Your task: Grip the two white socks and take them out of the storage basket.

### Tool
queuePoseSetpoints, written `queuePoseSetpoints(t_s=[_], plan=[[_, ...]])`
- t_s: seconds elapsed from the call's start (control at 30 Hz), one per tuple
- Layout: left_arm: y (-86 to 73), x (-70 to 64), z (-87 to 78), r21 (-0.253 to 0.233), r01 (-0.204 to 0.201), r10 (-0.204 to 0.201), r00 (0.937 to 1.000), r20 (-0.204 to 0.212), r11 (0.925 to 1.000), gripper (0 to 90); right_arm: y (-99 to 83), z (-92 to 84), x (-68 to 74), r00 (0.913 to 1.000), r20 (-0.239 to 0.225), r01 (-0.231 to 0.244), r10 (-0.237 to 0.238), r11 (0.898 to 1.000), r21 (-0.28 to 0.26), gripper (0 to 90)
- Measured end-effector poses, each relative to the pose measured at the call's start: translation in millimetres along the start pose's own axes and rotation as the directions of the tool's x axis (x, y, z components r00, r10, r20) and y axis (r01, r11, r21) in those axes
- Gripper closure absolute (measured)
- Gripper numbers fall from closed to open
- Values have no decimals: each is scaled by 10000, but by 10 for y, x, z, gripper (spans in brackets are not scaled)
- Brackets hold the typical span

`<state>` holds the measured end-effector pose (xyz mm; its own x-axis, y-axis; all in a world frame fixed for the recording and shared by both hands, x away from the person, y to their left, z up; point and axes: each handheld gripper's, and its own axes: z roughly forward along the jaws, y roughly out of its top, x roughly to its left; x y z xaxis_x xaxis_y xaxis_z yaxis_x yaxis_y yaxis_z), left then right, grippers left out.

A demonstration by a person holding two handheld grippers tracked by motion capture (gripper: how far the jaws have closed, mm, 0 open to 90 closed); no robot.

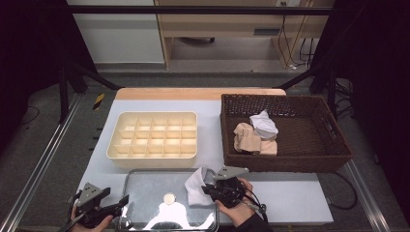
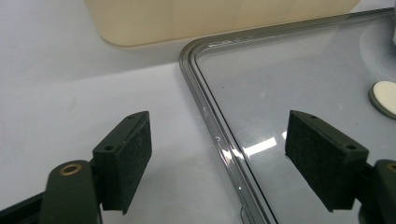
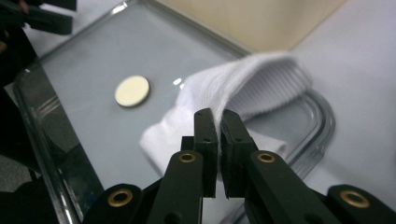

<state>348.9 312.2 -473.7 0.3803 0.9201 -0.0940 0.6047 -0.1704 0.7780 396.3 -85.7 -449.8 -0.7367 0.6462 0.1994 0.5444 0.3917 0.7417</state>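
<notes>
High view: your right gripper (image 1: pixel 209 189) pinches white sock (image 1: pixel 195 184) over tray's (image 1: pixel 145 181) right end; your left gripper (image 1: pixel 121 205) near tray's left edge; basket (image 1: pixel 338 145) holds more socks.
Left gripper view: jaws wide apart, empty, straddling tray rim.
Right gripper view: jaws nearly closed on sock fabric, round disc (image 3: pixel 132 90) beside.

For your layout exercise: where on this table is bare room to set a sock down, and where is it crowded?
Free: the tray left of the disc, and the table strip before the basket. Crowded: the tray's right end, under the sock and right gripper.
</notes>
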Motion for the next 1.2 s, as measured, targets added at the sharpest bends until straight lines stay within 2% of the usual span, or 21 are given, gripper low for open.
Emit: queuePoseSetpoints(t_s=[0.17,0.33,0.53,0.77,1.03,1.2], plan=[[1,2,0,23,15,-15,10000,2,10000,223,-71,109,-31,9999,119,-10,5,9991,419,845],[0,1,1,11,10,-10,10000,19,10000,223,-69,110,-26,9999,132,39,-44,9993,374,794],[1,0,4,6,48,-48,10000,20,10000,223,33,-49,-2,9994,310,164,-155,9994,-301,728],[0,0,6,-3,40,-40,10000,30,10000,224,144,-272,-21,9979,600,290,-225,9936,-1089,718],[2,1,7,28,55,-55,10000,-21,10000,225,248,-521,-120,9958,913,180,-16,9838,-1785,712],[0,-1,5,3,49,-49,10000,-64,10000,228,339,-752,-238,9924,1207,65,221,9728,-2316,693]])
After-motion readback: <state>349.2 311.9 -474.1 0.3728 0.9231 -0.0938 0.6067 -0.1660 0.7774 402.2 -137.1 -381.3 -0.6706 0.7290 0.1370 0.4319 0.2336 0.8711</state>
